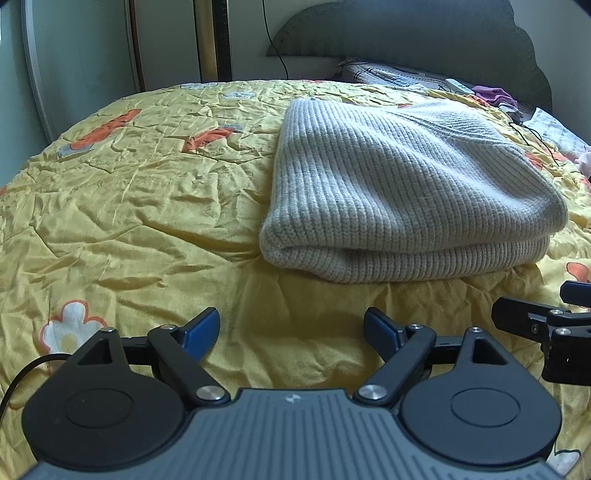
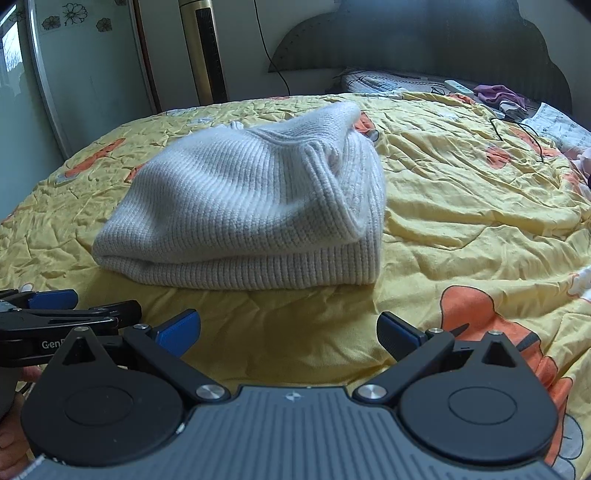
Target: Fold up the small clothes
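Note:
A pale grey ribbed knit garment (image 1: 402, 184) lies folded in a thick stack on the yellow bedspread (image 1: 140, 206). In the right wrist view the same garment (image 2: 251, 214) shows its folded edge toward me, with a raised cuff at its far right. My left gripper (image 1: 291, 332) hovers just short of the stack's near edge, jaws open and nothing between them. My right gripper (image 2: 288, 332) stands open too, close in front of the stack, empty. Each gripper shows at the edge of the other's view: the right gripper (image 1: 546, 325) and the left gripper (image 2: 70, 310).
The bedspread (image 2: 461, 206) is wrinkled, with orange and white flower prints. At the head of the bed lie a pillow (image 1: 391, 75), a white remote (image 2: 458, 87), purple cloth (image 2: 498, 94) and a black cable (image 2: 517, 133). A dark headboard (image 1: 406, 33) and a tower fan (image 2: 203, 51) stand behind.

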Tool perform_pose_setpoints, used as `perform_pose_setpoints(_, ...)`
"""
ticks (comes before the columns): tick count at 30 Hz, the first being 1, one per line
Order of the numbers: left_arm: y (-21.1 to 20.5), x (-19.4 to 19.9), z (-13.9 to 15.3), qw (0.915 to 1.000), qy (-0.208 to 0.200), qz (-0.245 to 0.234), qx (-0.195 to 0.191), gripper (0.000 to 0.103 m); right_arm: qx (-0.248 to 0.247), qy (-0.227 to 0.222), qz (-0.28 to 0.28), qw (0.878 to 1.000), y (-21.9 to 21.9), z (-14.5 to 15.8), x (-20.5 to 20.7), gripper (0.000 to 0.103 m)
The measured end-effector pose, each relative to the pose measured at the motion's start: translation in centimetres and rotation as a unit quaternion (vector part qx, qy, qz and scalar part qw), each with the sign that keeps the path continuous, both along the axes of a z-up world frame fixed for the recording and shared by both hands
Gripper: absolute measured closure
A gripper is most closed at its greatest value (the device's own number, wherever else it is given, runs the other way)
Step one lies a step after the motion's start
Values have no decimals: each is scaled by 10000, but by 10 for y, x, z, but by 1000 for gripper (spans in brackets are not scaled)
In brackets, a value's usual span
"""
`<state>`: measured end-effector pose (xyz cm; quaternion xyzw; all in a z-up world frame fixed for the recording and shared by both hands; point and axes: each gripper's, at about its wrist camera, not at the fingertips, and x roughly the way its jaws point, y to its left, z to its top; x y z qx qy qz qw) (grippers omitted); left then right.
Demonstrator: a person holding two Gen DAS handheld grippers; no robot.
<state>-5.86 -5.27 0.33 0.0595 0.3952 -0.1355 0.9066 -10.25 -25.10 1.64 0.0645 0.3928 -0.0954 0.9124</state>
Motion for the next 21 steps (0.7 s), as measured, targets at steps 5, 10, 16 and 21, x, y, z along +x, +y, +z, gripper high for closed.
perform_pose_setpoints(5,-3,-3,-2,9999,-83,35,45,13,5,12,-28,10000,-2,-6,0,0)
perform_pose_setpoints(10,-3,-4,-5,9999,-125,53,47,8,20,15,-32,10000,-3,-9,-1,0)
perform_pose_setpoints(16,-3,-7,-8,9997,-233,88,81,2,28,17,-40,10000,-4,-12,-1,0)
perform_pose_setpoints(21,-2,-10,-9,9994,-329,83,91,2,-31,2,-27,10000,-6,-16,-2,0)
